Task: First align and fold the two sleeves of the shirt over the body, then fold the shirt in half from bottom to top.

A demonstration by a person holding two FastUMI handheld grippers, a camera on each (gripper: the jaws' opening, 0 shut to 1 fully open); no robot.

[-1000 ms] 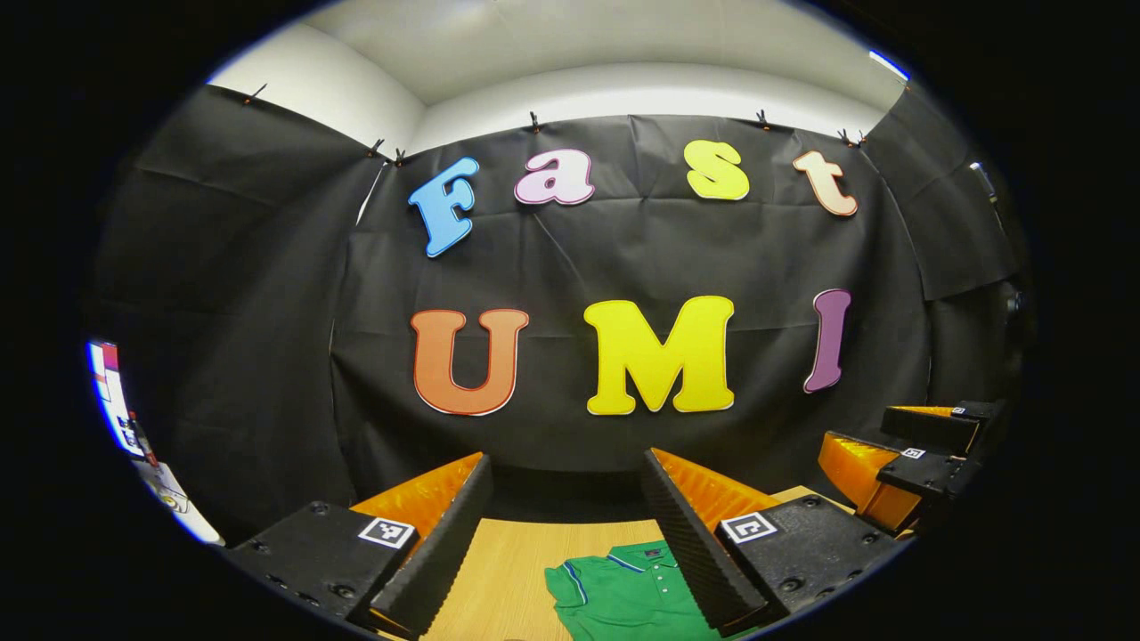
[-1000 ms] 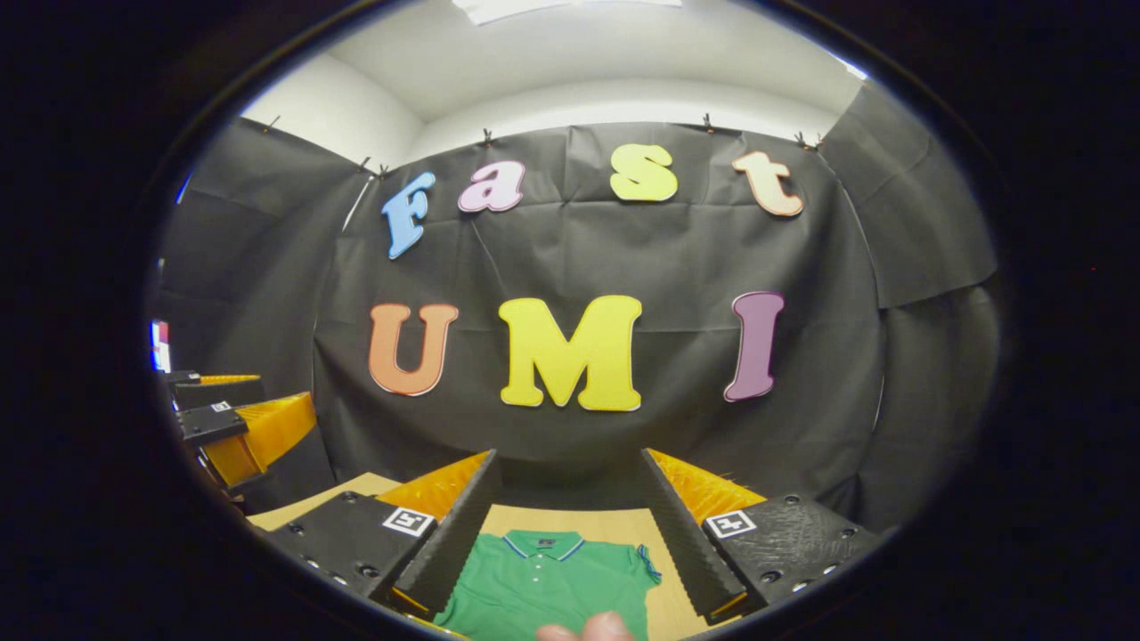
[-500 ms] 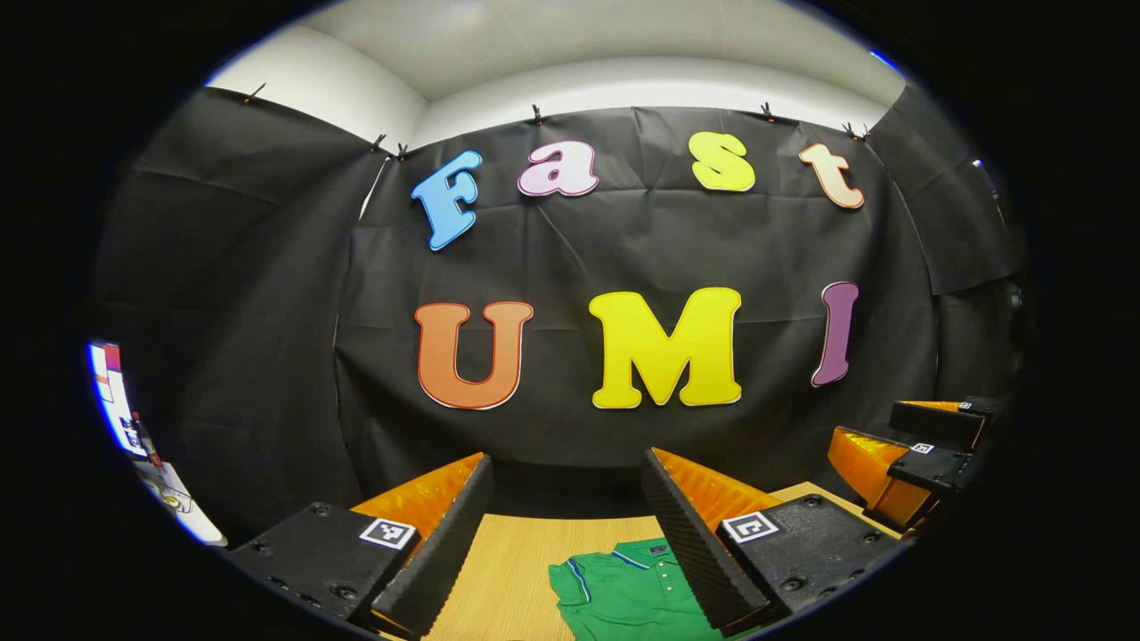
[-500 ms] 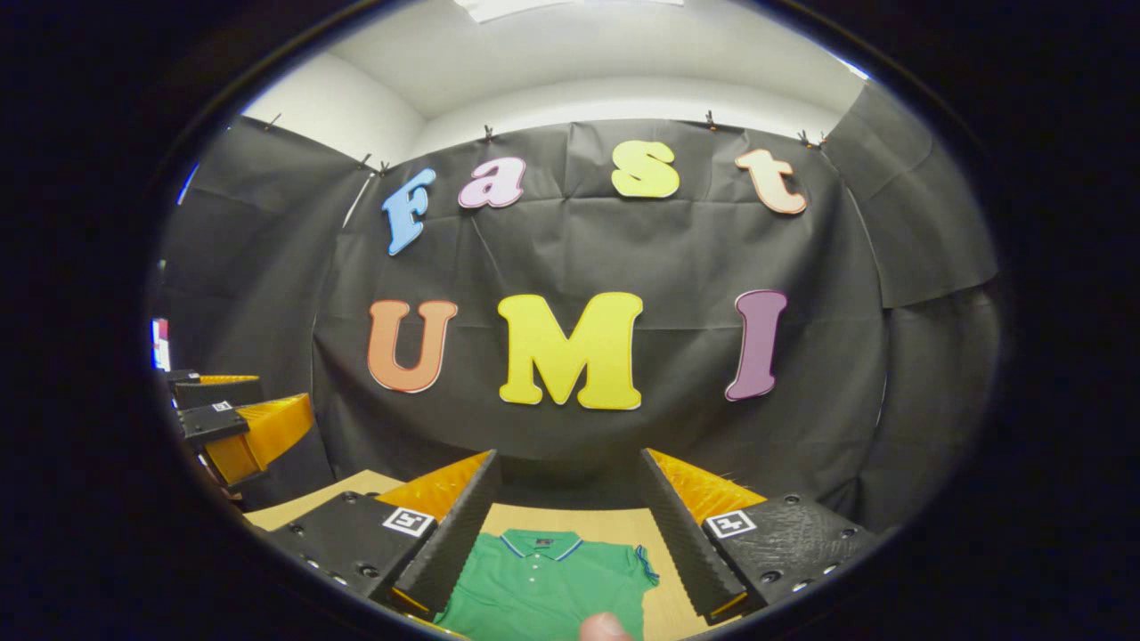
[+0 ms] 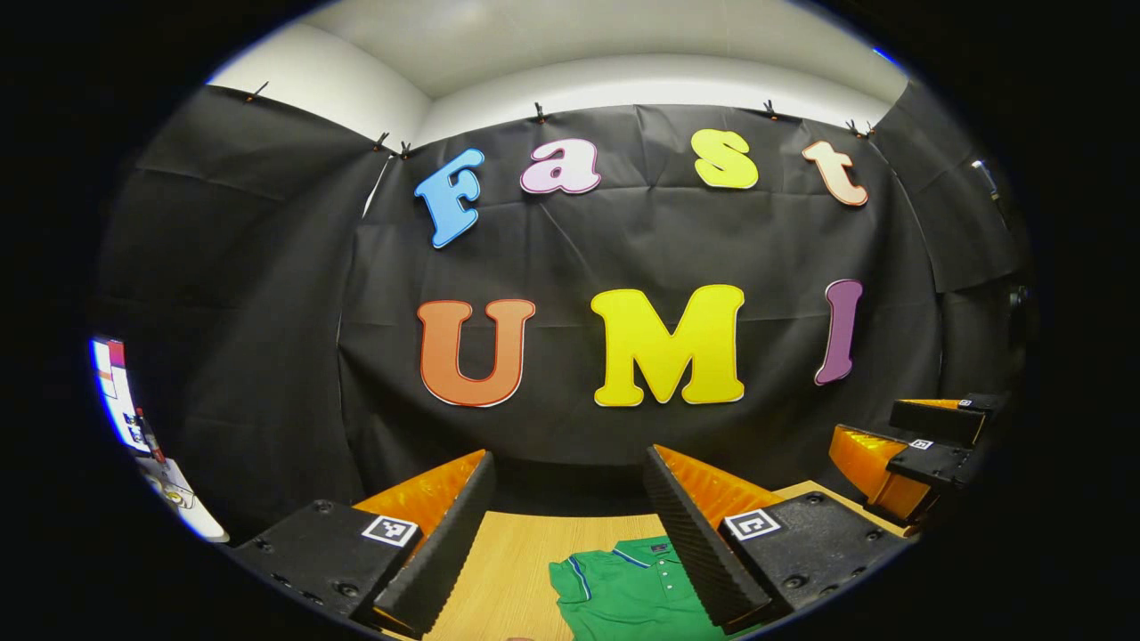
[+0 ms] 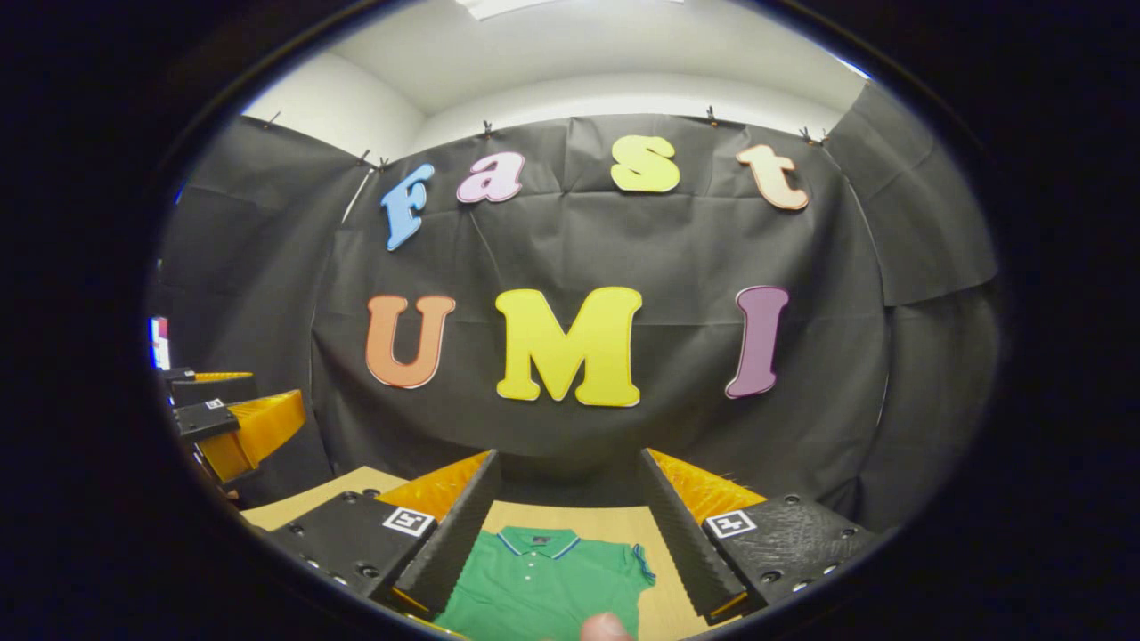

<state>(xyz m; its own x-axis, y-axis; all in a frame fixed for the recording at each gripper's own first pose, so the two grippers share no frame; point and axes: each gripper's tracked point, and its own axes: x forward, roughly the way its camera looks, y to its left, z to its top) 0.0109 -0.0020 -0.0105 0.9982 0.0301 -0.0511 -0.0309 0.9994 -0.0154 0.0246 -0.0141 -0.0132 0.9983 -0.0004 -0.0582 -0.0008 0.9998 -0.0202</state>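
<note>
A green polo shirt with a blue-edged collar lies flat on the wooden table, collar toward the wall, both short sleeves spread out. My right gripper hovers above it, open, the shirt's chest showing between its fingers. In the left gripper view the shirt lies low and right of centre, partly hidden by the right-hand finger. My left gripper is open over bare table, holding nothing. Each gripper shows at the edge of the other's view: the right gripper and the left gripper.
A person's fingertip pokes in at the bottom of the right gripper view, over the shirt. The booth's black cloth wall rises just behind the table's far edge. A bright screen stands off to the far left.
Both grippers have tipped slightly, so the wall sits a little higher and a bit more shirt shows. The fingertip has drawn back some. Both grippers stay open.
</note>
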